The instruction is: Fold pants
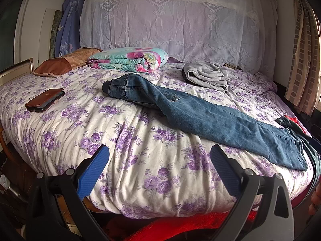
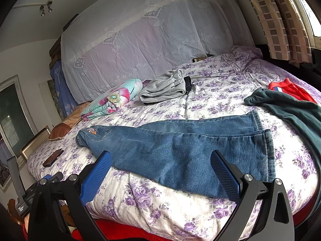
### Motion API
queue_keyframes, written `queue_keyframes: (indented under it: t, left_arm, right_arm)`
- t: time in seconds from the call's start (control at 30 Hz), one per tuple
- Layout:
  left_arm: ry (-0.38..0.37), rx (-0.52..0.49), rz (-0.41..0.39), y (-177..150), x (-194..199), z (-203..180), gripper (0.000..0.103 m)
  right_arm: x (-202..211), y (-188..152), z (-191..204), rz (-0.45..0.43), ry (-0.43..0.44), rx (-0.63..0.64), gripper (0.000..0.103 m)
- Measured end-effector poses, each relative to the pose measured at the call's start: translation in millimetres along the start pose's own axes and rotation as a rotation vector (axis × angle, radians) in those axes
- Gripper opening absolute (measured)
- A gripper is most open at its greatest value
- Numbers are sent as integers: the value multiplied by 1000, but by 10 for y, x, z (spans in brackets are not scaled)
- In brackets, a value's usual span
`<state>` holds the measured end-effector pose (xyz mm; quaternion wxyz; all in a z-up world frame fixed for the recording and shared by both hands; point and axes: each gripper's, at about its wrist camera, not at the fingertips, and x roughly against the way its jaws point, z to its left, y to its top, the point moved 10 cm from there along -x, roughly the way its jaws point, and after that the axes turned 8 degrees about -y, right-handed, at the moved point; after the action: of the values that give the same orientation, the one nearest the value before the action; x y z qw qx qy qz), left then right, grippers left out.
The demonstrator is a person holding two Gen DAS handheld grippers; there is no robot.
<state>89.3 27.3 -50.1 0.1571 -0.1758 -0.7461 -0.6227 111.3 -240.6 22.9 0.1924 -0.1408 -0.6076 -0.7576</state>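
A: Count on the bed point(image 1: 140, 180)?
B: One pair of jeans point(image 1: 200, 116), laid flat mid-frame, legs stacked and running lower right. One folded grey garment point(image 1: 206, 76) behind it, one folded floral quilt point(image 1: 130, 60) upper left, one phone point(image 1: 45, 100) far left.
A: Grippers?
B: My left gripper point(image 1: 159, 160) and right gripper point(image 2: 161, 164) both had jaws spread apart, holding nothing.

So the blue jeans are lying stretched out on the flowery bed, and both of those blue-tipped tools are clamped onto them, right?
Not quite. The blue jeans do lie stretched out on the flowery bed, but neither tool grips them. The left tool and the right tool are both open and empty. Each wrist view shows its own tool's blue fingers spread wide apart, holding nothing.
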Motion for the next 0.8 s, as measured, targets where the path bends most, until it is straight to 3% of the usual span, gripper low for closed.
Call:
queue_keyframes:
  t: [0.8]
  left_arm:
    - [-2, 5, 4, -25, 0, -2, 98]
  right_arm:
    - [-35, -102, 22, 25, 0, -7, 100]
